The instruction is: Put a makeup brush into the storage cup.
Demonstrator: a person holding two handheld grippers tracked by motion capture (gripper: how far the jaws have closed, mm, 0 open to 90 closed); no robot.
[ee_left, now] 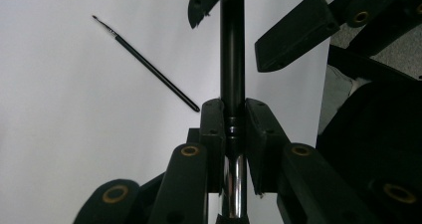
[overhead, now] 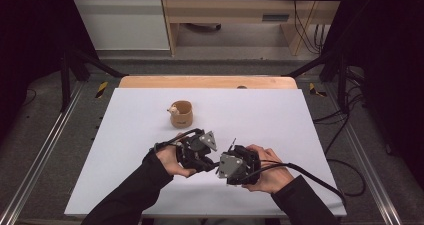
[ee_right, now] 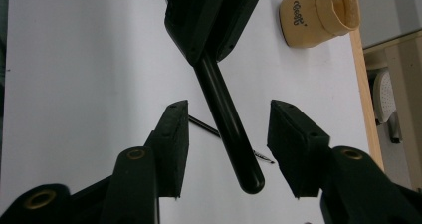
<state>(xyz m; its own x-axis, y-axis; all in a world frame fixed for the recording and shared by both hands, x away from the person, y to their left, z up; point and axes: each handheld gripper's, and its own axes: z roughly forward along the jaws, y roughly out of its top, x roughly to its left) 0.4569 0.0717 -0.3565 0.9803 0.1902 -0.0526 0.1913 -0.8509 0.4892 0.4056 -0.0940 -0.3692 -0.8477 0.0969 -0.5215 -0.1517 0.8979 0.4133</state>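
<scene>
My left gripper (ee_left: 233, 119) is clenched on a black handle (ee_left: 232, 50), a thick rod with a chrome section near the jaws, held above the white table (overhead: 125, 135). My right gripper (ee_right: 228, 139) has its jaws apart on either side of the handle's rounded free end, pads not touching it. A thin black brush (ee_left: 147, 64) lies on the table beneath, and a tan cup (overhead: 181, 113) stands well beyond both hands.

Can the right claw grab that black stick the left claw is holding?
Probably yes. The black stick already pokes out between the right claw pads, which stand apart from it, with nothing in between. The left claw holds its other end.
</scene>
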